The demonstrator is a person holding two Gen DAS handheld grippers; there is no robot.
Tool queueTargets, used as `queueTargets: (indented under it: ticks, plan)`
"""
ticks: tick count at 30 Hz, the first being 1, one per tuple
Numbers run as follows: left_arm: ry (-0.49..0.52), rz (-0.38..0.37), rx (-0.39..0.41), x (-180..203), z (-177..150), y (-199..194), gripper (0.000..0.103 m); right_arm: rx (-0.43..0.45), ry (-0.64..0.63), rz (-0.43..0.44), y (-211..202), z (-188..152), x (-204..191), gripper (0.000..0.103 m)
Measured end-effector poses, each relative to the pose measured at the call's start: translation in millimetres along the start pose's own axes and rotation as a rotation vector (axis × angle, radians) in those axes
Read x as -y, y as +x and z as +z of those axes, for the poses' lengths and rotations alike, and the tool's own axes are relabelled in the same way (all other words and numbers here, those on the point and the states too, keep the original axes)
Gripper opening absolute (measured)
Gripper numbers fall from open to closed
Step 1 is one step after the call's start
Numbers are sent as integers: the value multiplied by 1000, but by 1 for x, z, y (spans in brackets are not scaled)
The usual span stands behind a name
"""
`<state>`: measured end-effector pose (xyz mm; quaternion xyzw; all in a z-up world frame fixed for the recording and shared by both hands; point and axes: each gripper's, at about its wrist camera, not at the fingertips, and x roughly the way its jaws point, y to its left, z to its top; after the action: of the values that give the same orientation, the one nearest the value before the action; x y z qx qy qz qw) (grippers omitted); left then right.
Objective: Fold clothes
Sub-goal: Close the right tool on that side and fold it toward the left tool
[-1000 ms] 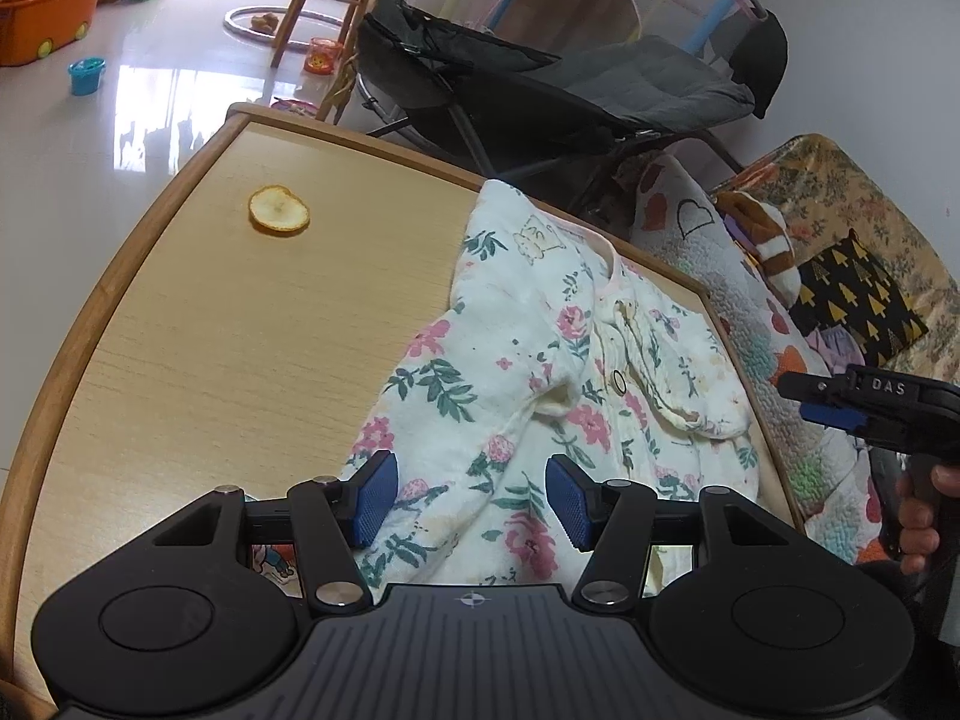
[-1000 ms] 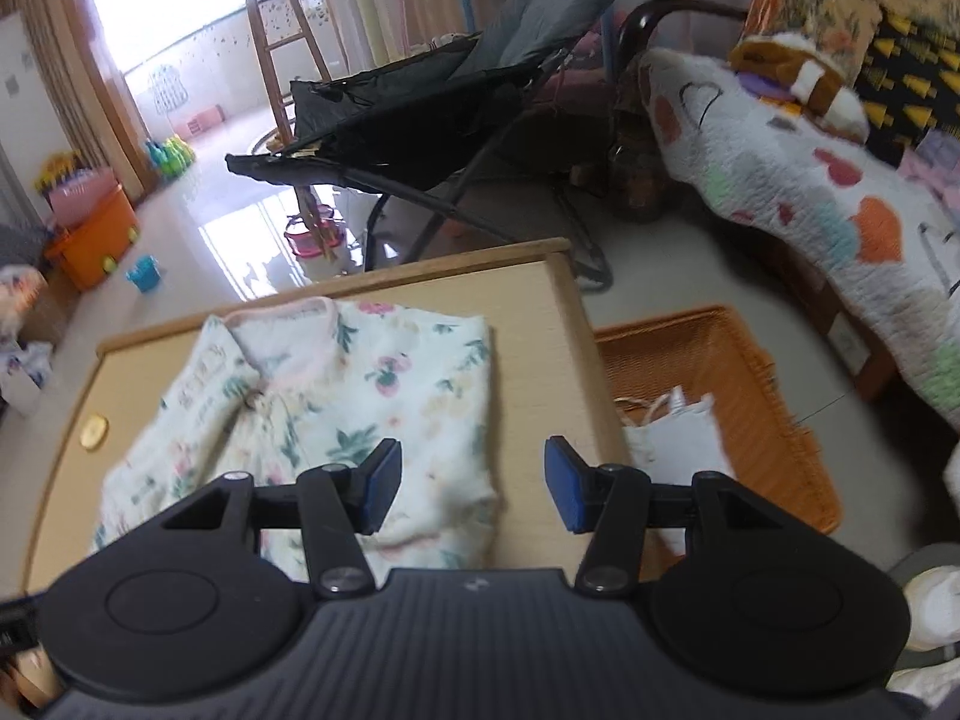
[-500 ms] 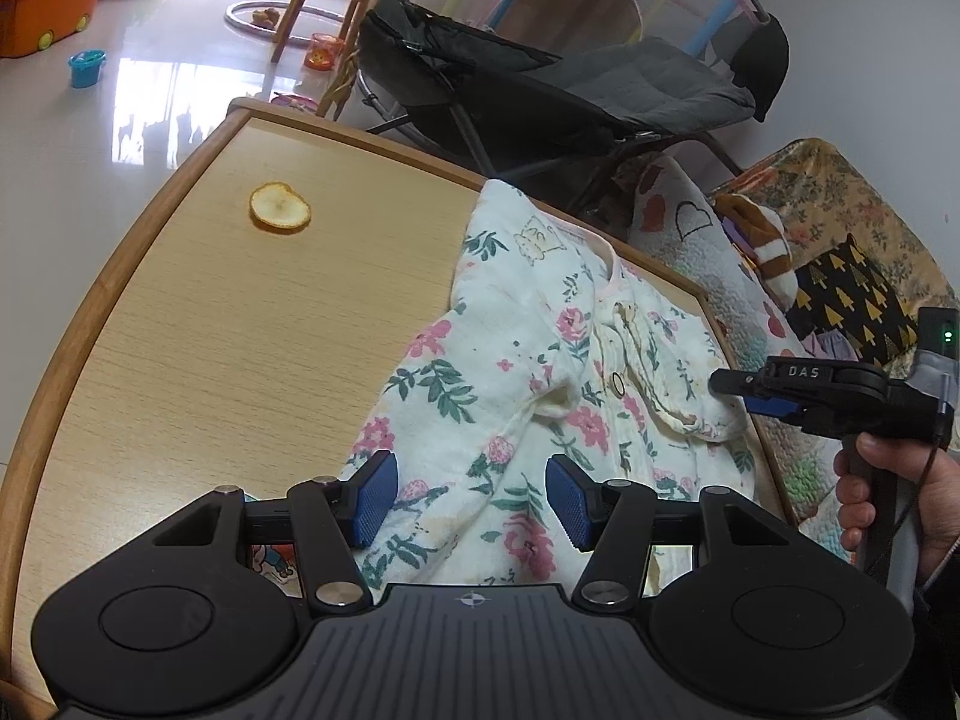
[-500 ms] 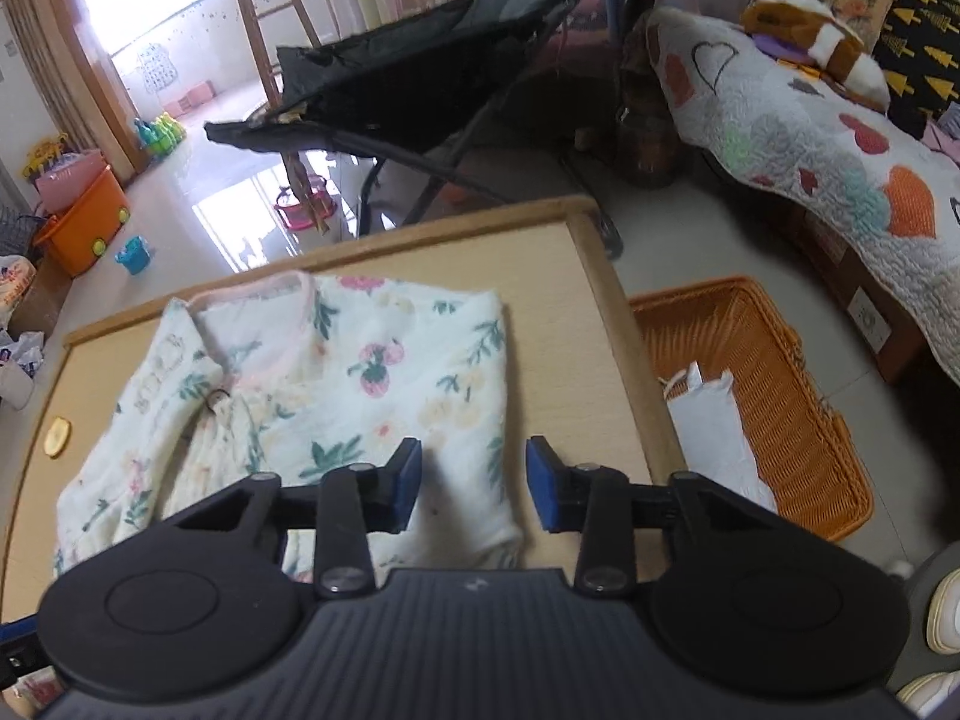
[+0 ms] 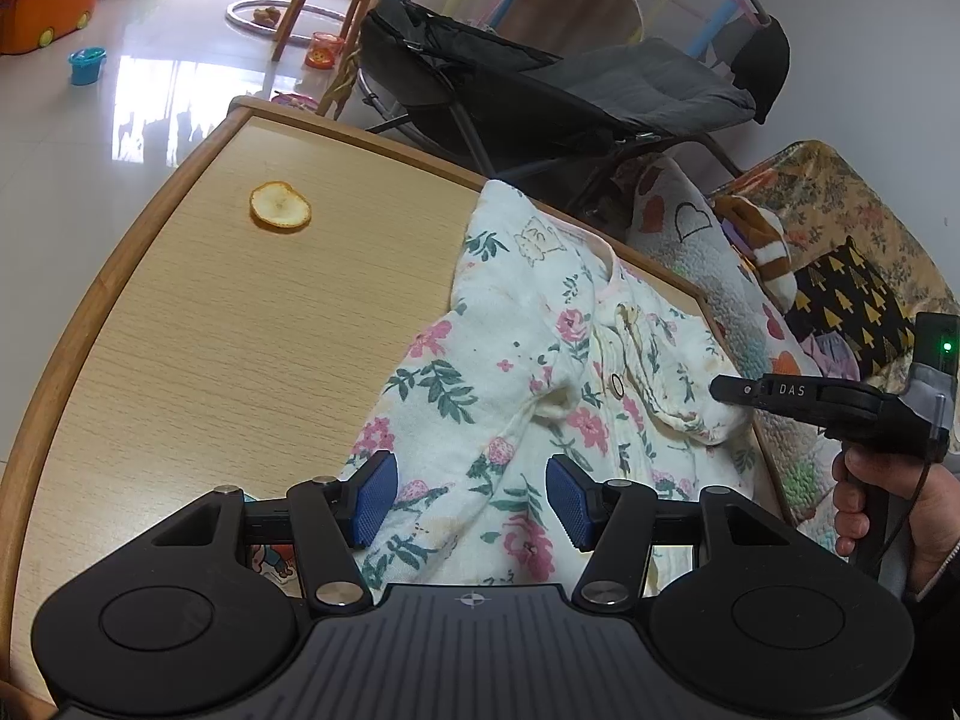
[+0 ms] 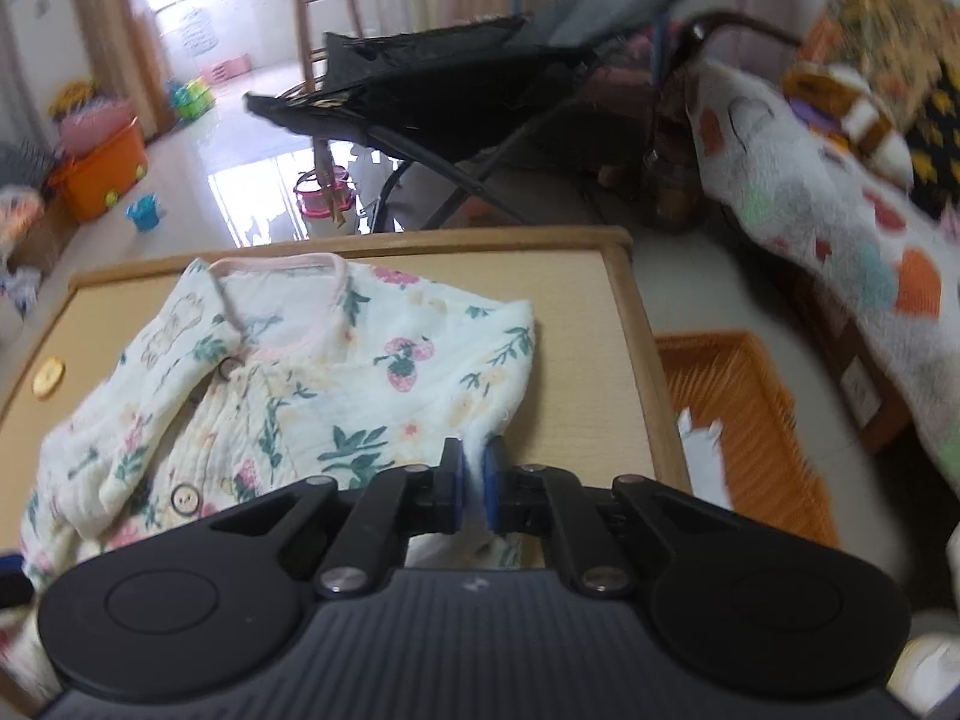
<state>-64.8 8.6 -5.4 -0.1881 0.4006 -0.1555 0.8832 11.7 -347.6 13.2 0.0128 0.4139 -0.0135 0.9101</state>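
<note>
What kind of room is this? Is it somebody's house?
Most likely a home living room where a small child lives. There is a dark baby stroller, an orange toy bin on the shiny floor, and a flowered baby garment spread on a wooden table.

Counts: one white floral cotton baby garment [image 5: 528, 372] on one light wooden table [image 5: 210, 330]. One round dried orange slice [image 5: 280, 215]. One orange woven basket [image 6: 744, 420] on the floor. One dark grey folding recliner chair [image 5: 570, 90]. Two black two-finger grippers: left [image 5: 471, 498], right [image 6: 473, 483].
</note>
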Motion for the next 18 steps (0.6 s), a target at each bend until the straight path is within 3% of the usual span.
queueTargets:
  ticks: [9,18]
  plan:
    - [-22,-7,-2,-3,1,1,58,37,-277,-39,-10,6,-50,7]
    - [-42,-15,-4,-6,2,0,58,45,-365,-20,-12,8,-75,7]
